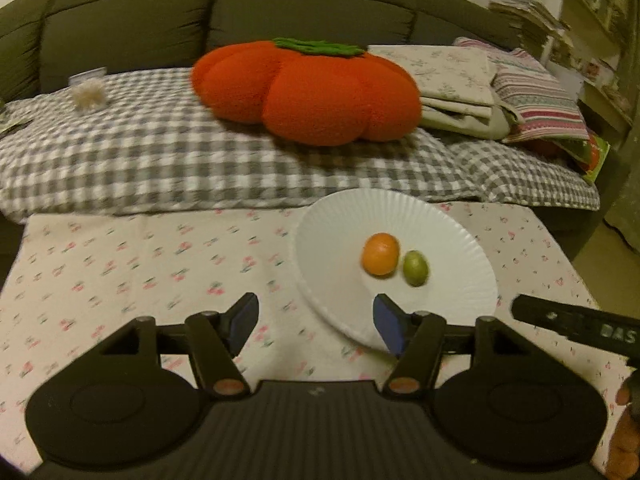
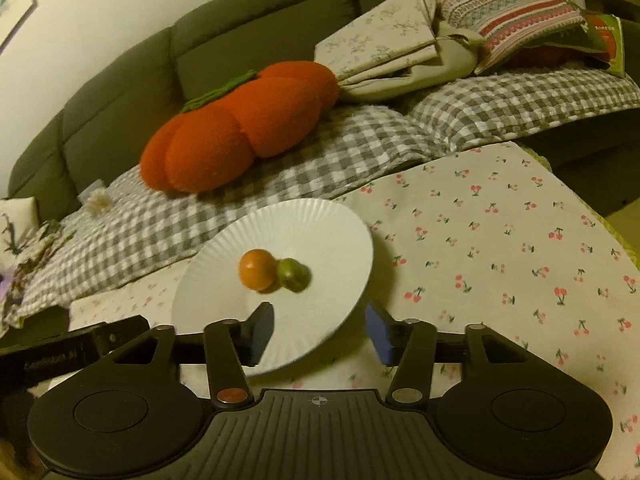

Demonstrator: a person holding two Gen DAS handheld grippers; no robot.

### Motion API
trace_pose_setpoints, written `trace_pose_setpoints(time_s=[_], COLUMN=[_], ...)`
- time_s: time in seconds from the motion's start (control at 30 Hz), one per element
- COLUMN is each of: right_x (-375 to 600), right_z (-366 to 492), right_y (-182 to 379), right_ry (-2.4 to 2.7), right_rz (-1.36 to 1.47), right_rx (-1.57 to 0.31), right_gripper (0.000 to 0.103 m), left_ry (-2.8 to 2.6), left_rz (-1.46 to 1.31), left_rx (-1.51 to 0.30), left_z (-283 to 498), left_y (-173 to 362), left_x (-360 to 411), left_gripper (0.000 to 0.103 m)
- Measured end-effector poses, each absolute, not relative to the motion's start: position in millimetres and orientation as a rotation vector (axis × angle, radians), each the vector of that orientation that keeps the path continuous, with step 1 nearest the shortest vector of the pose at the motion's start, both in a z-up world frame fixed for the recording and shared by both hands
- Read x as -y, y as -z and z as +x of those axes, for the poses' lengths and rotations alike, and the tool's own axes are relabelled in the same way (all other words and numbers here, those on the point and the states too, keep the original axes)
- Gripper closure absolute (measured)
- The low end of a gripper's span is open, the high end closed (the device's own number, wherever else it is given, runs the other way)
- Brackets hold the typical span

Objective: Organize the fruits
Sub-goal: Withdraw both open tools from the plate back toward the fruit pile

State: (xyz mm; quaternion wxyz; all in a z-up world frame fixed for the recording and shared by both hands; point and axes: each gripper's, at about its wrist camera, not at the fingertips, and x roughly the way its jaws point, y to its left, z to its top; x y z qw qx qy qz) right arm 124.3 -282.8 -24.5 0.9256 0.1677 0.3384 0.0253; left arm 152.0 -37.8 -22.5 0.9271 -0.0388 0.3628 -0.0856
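Note:
A white ribbed plate (image 1: 340, 220) (image 2: 320, 220) lies on the cherry-print tablecloth (image 1: 160, 264) (image 2: 500, 240). On it sit a small orange fruit (image 1: 381, 254) (image 2: 257, 269) and a small green fruit (image 1: 416, 268) (image 2: 294, 275), side by side and touching. My left gripper (image 1: 316, 322) stands open over the plate's near left rim, nothing between its blue pads. My right gripper (image 2: 318, 330) is open over the plate's near right rim, also holding nothing. Both fruits lie beyond the fingertips.
Behind the table runs a dark sofa (image 1: 240, 4) covered by a grey checked blanket (image 1: 160, 152), with a large orange pumpkin cushion (image 1: 312, 88) (image 2: 240, 132) and folded cloths (image 1: 480, 80). The other gripper's black body (image 1: 576, 324) (image 2: 72, 348) shows beside each view.

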Motion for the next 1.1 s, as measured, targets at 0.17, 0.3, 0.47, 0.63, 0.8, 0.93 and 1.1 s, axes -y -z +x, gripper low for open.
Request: trace_pose_setpoints(time_s=[0.17,0.3,0.47,0.63,0.8,0.93,1.1], right_x=[267.2,251.6,226.4,214.1,206.6,207.1,210.8], right_z=[99.3,81.4,59.4,37.5,18.1,10.4,4.9], right_y=[14.1,3.8,-10.5,-26.7,-36.6,-30.0,-19.5], right_ry=[-0.086,-0.108,-0.143,-0.174,-0.164,-0.166,-0.17], right_rz=[0.302,0.274,0.214,0.204,0.164,0.172,0.191], right_rx=[-0.702,-0.705,-0.708,-0.689,-0.656,-0.666,-0.69], right_gripper=[0.04,0.032,0.015,0.015,0.015,0.015,0.015], left_ry=[0.138,0.106,0.061,0.034,0.015,0.015,0.003], left_rz=[-0.102,-0.102,-0.095,-0.086,-0.113,-0.114,-0.116], left_rx=[-0.76,-0.767,-0.772,-0.757,-0.789,-0.806,-0.82], left_z=[124.5,97.7,63.2,34.5,20.8,16.6,15.4], left_y=[12.9,5.9,-2.4,-8.2,-5.2,-0.6,7.4], left_x=[18.4,5.2,-11.3,-26.5,-36.5,-40.6,-48.3], left_gripper=[0.035,0.032,0.023,0.018,0.017,0.017,0.017])
